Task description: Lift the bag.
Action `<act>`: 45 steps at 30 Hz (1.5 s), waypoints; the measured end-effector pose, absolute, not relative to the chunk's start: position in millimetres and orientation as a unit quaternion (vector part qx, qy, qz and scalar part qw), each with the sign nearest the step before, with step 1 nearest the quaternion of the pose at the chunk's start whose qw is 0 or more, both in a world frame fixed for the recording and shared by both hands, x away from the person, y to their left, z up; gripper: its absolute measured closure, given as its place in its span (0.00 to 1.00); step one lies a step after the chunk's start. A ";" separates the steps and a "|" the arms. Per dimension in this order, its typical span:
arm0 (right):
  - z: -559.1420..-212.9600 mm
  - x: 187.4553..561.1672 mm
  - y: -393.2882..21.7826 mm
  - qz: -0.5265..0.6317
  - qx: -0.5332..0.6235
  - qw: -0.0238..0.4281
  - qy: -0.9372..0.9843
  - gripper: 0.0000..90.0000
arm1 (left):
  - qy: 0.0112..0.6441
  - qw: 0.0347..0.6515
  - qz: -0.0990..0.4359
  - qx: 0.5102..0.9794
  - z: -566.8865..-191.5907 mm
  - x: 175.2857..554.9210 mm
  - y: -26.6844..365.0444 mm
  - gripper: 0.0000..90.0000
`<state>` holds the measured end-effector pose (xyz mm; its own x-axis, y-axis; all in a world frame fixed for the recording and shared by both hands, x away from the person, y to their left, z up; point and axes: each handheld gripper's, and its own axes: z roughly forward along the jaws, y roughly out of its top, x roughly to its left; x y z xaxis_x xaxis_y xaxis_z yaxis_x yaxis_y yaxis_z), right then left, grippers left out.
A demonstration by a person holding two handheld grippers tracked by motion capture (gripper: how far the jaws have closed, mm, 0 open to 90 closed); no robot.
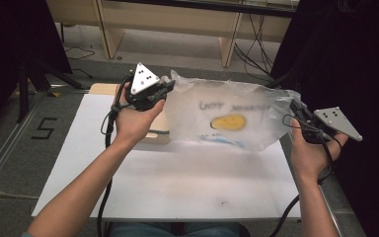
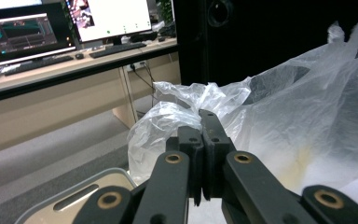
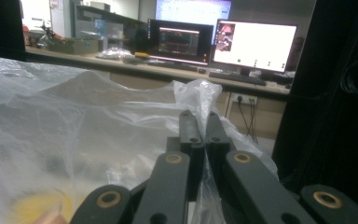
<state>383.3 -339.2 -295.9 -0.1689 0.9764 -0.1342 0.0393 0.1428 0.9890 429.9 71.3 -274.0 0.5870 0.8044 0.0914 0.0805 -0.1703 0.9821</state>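
I have the plastic bag (image 1: 227,116) stretched between both tongs above the table (image 1: 177,177), long axis running left to right. Left tongs (image 1: 167,89) are clamped on its left edge, right tongs (image 1: 296,109) on its right edge, equally near.

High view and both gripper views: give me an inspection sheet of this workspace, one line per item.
Surface: white table, bare in front.
Job's things: translucent plastic bag with a yellow print, held stretched above the table between both grippers.
Clutter: beige tray partly under the bag.
Grippers: left gripper shut on the bag's left edge; right gripper shut on its right edge.
Cables: one black cable trails from each gripper.
Surroundings: desk with monitors, floor marked 5.
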 end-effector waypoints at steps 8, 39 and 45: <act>-317.2 402.0 -329.2 0.478 0.449 0.456 0.601 1.00 | 0.329 0.543 0.321 0.703 -286.9 446.3 60.4 0.98; -381.7 442.4 -315.2 0.429 0.501 0.380 0.649 0.99 | 0.399 0.491 0.261 0.729 -350.9 498.2 43.1 0.90; -386.6 443.9 -314.9 0.431 0.507 0.372 0.648 0.97 | 0.396 0.489 0.268 0.730 -351.5 497.1 41.6 0.68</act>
<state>443.9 -314.9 -386.6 -0.2106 0.9765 -0.0449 0.3362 0.1155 0.9347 497.1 41.6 -351.5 0.5429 0.8398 0.0036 0.3165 -0.2086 0.9254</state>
